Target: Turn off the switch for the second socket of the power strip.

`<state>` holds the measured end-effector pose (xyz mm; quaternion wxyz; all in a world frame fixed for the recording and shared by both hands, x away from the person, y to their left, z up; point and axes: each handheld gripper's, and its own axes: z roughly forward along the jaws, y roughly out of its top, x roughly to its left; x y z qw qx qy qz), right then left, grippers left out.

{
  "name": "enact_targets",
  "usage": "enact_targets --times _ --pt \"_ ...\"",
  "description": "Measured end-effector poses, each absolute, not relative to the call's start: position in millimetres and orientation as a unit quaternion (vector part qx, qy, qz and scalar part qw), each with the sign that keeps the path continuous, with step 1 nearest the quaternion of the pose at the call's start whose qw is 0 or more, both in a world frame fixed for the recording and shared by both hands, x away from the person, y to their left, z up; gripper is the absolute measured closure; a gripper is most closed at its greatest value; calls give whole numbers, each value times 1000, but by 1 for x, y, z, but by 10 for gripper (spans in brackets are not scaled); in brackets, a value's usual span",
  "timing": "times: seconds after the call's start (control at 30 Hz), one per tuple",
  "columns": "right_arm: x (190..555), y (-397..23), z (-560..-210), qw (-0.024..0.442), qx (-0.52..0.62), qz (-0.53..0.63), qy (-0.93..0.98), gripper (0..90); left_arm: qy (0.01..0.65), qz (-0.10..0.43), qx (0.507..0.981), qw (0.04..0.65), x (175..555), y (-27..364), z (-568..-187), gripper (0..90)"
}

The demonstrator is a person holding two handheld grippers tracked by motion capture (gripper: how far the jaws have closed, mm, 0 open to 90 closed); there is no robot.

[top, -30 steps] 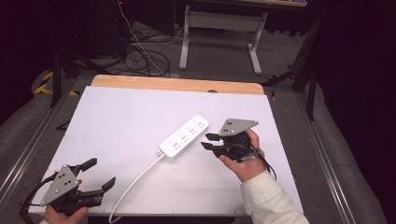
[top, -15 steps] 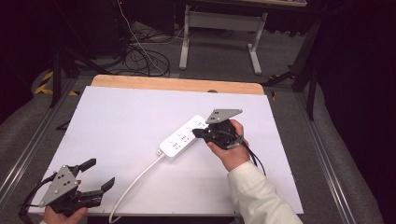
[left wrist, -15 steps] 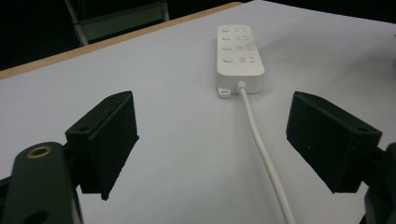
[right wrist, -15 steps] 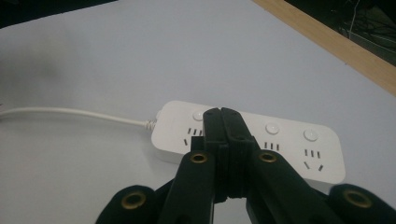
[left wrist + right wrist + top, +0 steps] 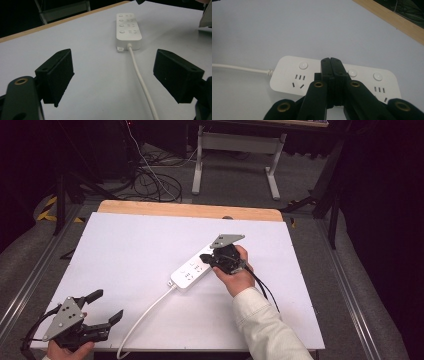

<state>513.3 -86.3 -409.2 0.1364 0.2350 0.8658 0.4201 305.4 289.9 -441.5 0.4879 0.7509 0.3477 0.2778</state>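
Observation:
A white power strip point(image 5: 192, 270) with several sockets and round buttons lies at an angle in the middle of the white table top point(image 5: 130, 245). Its white cable point(image 5: 145, 317) runs to the near edge. My right gripper point(image 5: 207, 257) is shut with nothing between its jaws. In the right gripper view the joined tips point(image 5: 330, 60) hover just over the power strip point(image 5: 294, 77), between two of its buttons. My left gripper point(image 5: 106, 306) rests open at the near left corner. In its own view the wide gap point(image 5: 113, 75) faces the power strip point(image 5: 128, 27) and cable point(image 5: 140, 77).
A wooden strip point(image 5: 185, 210) borders the table's far edge. Beyond it, a desk frame point(image 5: 235, 160) stands on the floor beside loose cables point(image 5: 150, 180). Metal rails point(image 5: 350, 290) run along both sides of the table.
My right hand has moved left and down onto the power strip, and its jaws have gone from slightly apart to shut. The left gripper has stayed put.

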Motion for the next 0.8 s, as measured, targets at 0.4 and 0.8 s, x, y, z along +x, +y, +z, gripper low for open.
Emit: enact_targets --times 0.4,0.8 --pt "526 -72 -426 134 242 416 866 900 348 279 751 487 307 291 -442 172" --pt "535 -61 -442 134 253 406 868 900 350 276 751 487 307 291 -442 172"
